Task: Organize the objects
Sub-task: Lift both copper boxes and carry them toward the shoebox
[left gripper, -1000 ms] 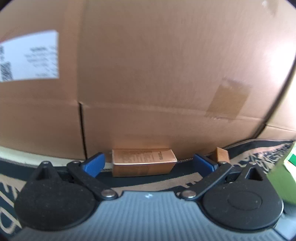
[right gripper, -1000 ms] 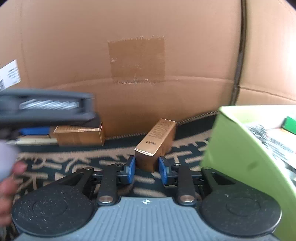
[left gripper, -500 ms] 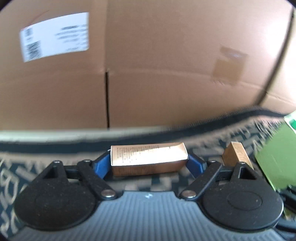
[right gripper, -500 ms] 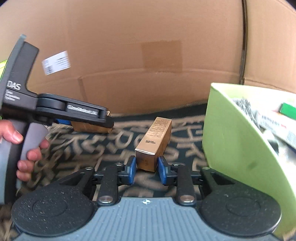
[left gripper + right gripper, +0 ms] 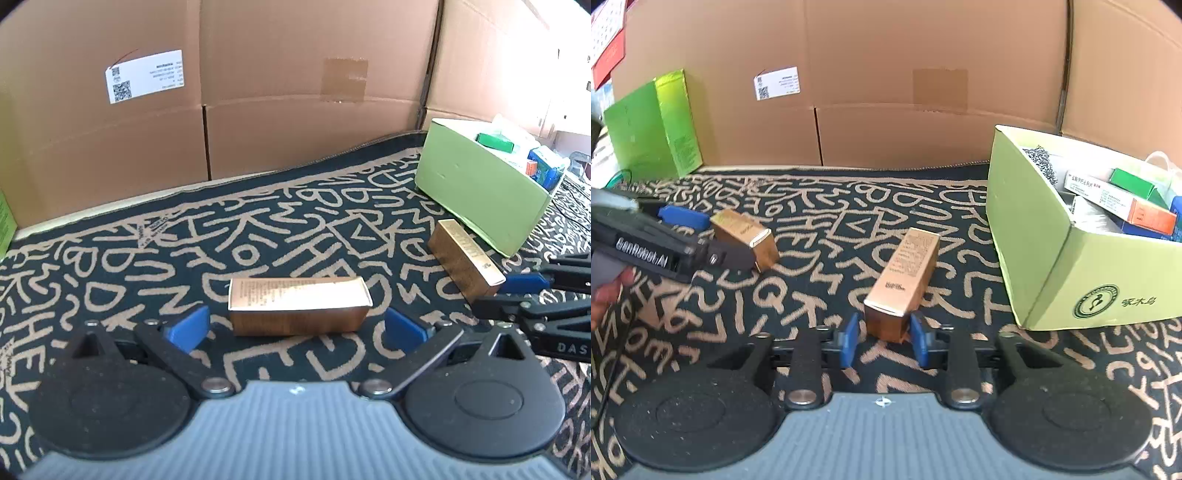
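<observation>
Carton one, a gold box (image 5: 299, 304), lay flat on the lettered black-and-tan mat (image 5: 258, 229), crosswise between the blue pads of the left gripper (image 5: 295, 328). Left tongs were spread wide; a clear gap showed at each end of the box, neither pad touching it.

Second gold box (image 5: 903, 280) lay lengthwise on the mat, its near end between the pads of the right gripper (image 5: 882, 341). Right tongs stood partly spread, narrow gaps on both sides of the box; contact not evident.

Taking the light green cardboard bin (image 5: 1052, 251) as reference: the second gold box sat just left of it, near but apart; the first gold box lay farther left of the bin, well apart. In the right wrist view the left gripper's pad (image 5: 683, 218) flanked that first box (image 5: 746, 236). The bin held several small packages, one white and orange (image 5: 1123, 201).

Brown cardboard panels (image 5: 886, 92) stood behind the mat, and a bright green upright box (image 5: 653, 125) stood far left of the bin.
</observation>
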`<action>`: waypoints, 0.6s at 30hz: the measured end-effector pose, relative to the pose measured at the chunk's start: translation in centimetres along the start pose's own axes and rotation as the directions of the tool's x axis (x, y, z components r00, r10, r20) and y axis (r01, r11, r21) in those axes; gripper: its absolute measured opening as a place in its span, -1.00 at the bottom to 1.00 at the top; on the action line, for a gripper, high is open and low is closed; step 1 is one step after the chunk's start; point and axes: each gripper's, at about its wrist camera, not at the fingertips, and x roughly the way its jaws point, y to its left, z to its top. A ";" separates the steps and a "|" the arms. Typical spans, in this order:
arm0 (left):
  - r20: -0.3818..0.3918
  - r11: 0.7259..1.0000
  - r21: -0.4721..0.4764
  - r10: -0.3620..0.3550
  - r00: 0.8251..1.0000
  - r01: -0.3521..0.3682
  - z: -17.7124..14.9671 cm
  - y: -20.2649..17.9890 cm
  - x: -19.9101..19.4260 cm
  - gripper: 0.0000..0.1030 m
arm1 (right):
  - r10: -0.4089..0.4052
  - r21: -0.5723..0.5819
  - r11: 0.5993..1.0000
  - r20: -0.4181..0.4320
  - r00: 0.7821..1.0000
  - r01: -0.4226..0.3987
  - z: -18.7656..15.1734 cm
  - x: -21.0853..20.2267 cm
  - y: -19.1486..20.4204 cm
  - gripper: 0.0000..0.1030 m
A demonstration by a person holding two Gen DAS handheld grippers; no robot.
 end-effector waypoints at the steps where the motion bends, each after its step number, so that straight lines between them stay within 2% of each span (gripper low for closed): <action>1: -0.014 0.999 -0.032 -0.016 1.000 0.016 0.2 0.0 0.1 1.00 | -0.004 0.010 1.000 0.007 1.000 0.004 0.2 0.2 0.0 -0.16; 3: -0.026 0.994 -0.104 -0.039 0.999 0.036 0.7 0.3 0.6 1.00 | -0.011 0.031 0.999 0.018 1.000 0.011 0.3 0.4 0.0 -0.09; 7: -0.079 0.973 -0.229 0.012 0.997 -0.030 1.3 0.7 2.6 1.00 | -0.028 0.057 0.998 0.022 0.999 0.026 0.8 1.1 -0.2 -0.06; 9: -0.080 0.957 -0.290 0.009 0.997 -0.032 1.5 1.3 3.3 0.94 | -0.039 0.062 0.997 0.019 0.999 0.038 1.0 1.4 -0.3 -0.06; 11: -0.076 0.965 -0.260 0.022 0.997 -0.042 1.7 1.4 3.5 0.66 | -0.050 0.069 0.996 0.008 0.999 0.049 1.0 1.7 -0.5 -0.06; 13: -0.084 0.977 -0.214 -0.004 0.996 -0.014 1.7 1.5 3.4 0.66 | -0.050 0.071 0.996 0.001 0.999 0.050 0.8 1.8 -0.8 -0.06; 18: -0.096 0.985 -0.161 -0.073 0.993 0.057 0.2 1.4 1.4 0.66 | -0.044 0.081 0.996 0.001 0.999 0.044 0.4 1.5 -1.3 -0.06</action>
